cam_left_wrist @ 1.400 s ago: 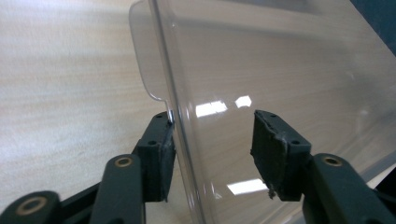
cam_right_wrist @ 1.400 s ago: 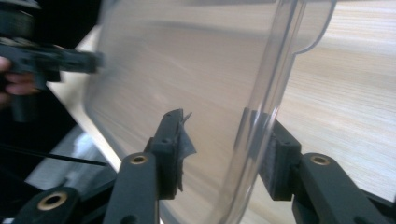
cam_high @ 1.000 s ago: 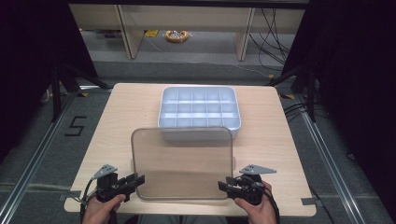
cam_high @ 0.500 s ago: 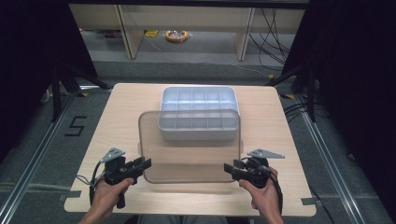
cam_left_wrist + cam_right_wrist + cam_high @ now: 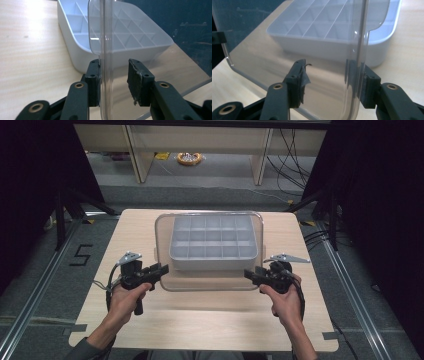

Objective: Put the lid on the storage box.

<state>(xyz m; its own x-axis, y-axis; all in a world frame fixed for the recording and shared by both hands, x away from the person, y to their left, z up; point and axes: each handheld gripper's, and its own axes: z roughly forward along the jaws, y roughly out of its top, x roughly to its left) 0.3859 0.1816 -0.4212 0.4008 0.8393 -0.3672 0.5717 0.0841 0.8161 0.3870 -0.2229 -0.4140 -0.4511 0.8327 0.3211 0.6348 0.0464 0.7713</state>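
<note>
A clear plastic lid (image 5: 210,284) hangs level over a white compartment tray (image 5: 214,263) in the middle of the wooden table (image 5: 210,320). My left gripper (image 5: 162,269) is shut on the lid's near left edge, and my right gripper (image 5: 248,274) is shut on its near right edge. In the left gripper view the lid's rim (image 5: 105,37) stands between the jaws of that gripper (image 5: 112,75), with the tray (image 5: 72,50) beyond. In the right gripper view the lid (image 5: 287,50) runs between the jaws of that gripper (image 5: 332,75), and the tray (image 5: 377,55) lies behind. The tray's compartments look empty.
Bare wood lies on both sides of the tray and along the near edge. Dark stands flank the table. A shelf frame and an orange coil (image 5: 189,158) sit on the floor beyond the far edge.
Both grippers have carried the lid away from the near edge of the table and over the tray. The tray has stayed in place.
</note>
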